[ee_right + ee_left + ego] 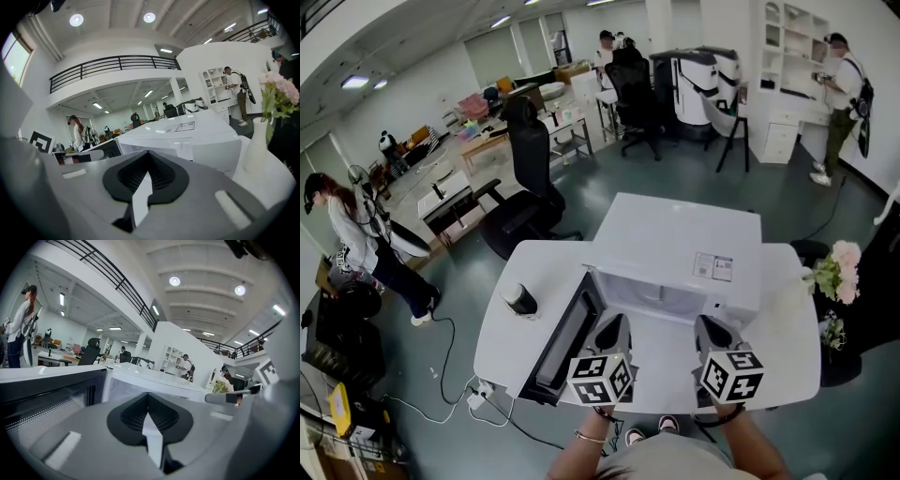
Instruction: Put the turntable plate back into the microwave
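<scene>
Microwave (680, 248) sits with its door (567, 333) swung open to its left and its mouth toward the person. Just before that mouth hang the left gripper (614, 328) and the right gripper (712, 330), side by side, each with jaws pressed together on nothing. The turntable plate (664, 302) appears to lie inside the microwave, straight ahead of both grippers and about equally near each. Being round, it offers no long axis. It shows only as a pale, glassy curve on the cavity floor, so I cannot be sure.
</scene>
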`<state>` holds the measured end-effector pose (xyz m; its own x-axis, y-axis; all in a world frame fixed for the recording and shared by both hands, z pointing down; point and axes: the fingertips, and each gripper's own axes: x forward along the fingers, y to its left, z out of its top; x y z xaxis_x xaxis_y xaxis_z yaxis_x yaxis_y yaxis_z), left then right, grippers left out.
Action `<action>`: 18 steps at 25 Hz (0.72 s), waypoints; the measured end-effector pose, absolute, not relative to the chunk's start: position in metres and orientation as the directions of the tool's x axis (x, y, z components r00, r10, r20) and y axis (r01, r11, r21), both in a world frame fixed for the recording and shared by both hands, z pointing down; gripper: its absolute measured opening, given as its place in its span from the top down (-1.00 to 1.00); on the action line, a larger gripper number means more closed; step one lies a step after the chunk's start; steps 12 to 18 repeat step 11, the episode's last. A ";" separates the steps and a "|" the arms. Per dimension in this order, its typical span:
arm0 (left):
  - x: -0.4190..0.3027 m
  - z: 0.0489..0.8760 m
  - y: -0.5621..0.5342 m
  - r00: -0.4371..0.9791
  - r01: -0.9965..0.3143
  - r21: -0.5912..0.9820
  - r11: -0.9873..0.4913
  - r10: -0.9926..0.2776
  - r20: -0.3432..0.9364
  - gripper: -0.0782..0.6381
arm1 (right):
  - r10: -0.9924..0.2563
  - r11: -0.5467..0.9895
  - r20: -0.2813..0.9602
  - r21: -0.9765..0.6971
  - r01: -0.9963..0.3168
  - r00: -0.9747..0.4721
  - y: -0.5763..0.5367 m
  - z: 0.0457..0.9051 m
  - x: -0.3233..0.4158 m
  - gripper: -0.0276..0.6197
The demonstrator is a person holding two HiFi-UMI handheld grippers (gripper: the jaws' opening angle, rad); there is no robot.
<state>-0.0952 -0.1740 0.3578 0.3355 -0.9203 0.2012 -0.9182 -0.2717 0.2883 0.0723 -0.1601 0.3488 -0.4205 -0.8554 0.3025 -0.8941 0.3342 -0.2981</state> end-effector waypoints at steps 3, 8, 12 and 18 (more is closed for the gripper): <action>-0.093 0.358 -0.175 0.340 -0.916 0.290 -0.276 -0.918 0.202 0.78 | -0.855 0.332 0.305 -0.298 -0.895 -0.419 -0.160 0.348 0.074 0.89; -0.091 0.358 -0.175 0.348 -0.914 0.292 -0.283 -0.915 0.202 0.78 | -0.853 0.330 0.311 -0.298 -0.896 -0.418 -0.159 0.348 0.075 0.89; -0.092 0.358 -0.174 0.351 -0.913 0.291 -0.286 -0.914 0.203 0.78 | -0.852 0.328 0.315 -0.302 -0.895 -0.418 -0.158 0.350 0.074 0.89; -0.092 0.358 -0.174 0.351 -0.913 0.291 -0.286 -0.914 0.203 0.78 | -0.852 0.328 0.315 -0.302 -0.895 -0.418 -0.158 0.350 0.074 0.89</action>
